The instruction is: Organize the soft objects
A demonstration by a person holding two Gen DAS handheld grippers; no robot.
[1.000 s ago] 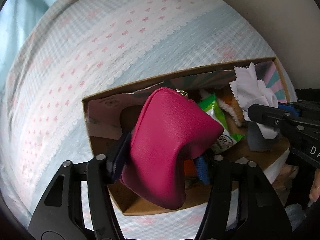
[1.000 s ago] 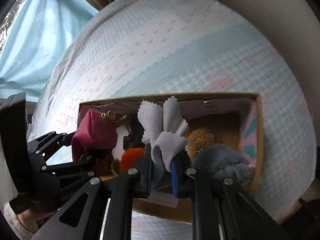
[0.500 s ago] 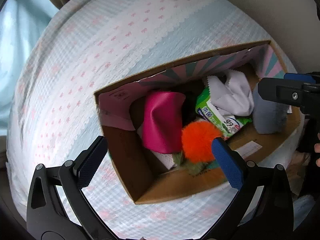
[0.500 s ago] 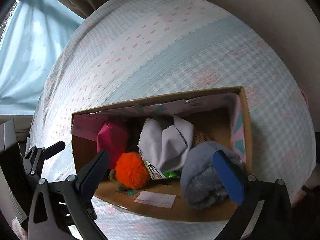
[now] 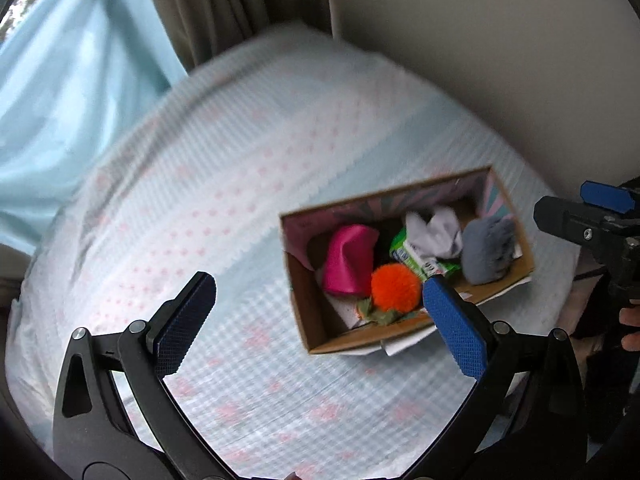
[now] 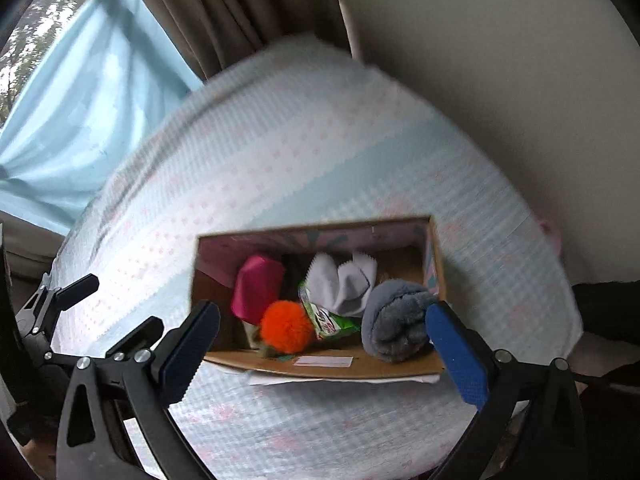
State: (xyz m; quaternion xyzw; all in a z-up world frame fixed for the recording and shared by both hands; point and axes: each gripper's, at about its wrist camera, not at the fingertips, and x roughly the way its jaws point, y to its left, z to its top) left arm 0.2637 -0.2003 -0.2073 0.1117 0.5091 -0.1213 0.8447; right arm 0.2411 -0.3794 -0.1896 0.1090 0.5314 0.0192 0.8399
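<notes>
A cardboard box (image 5: 304, 304) (image 6: 400, 366) stands on the bed. In it lie a magenta pouch (image 5: 349, 260) (image 6: 256, 292), an orange pompom (image 5: 395, 287) (image 6: 285, 327), a green wipes pack (image 5: 408, 254) (image 6: 328, 320), a white cloth (image 5: 434, 232) (image 6: 340, 284) and a grey fluffy item (image 5: 486, 252) (image 6: 394, 324). My left gripper (image 5: 316, 320) is open and empty, high above the bed left of the box. My right gripper (image 6: 320, 344) is open and empty, above the box's near side.
The bed has a pale blue checked cover with pink dots (image 5: 200, 220) (image 6: 320, 160). A beige wall (image 5: 480, 40) stands behind it. Brown curtains (image 6: 240, 8) and a light blue curtain (image 5: 60, 100) hang at the back left.
Both grippers opened and dropped the magenta pouch and the white cloth into the box. Both then pulled back and up, so the box looks smaller.
</notes>
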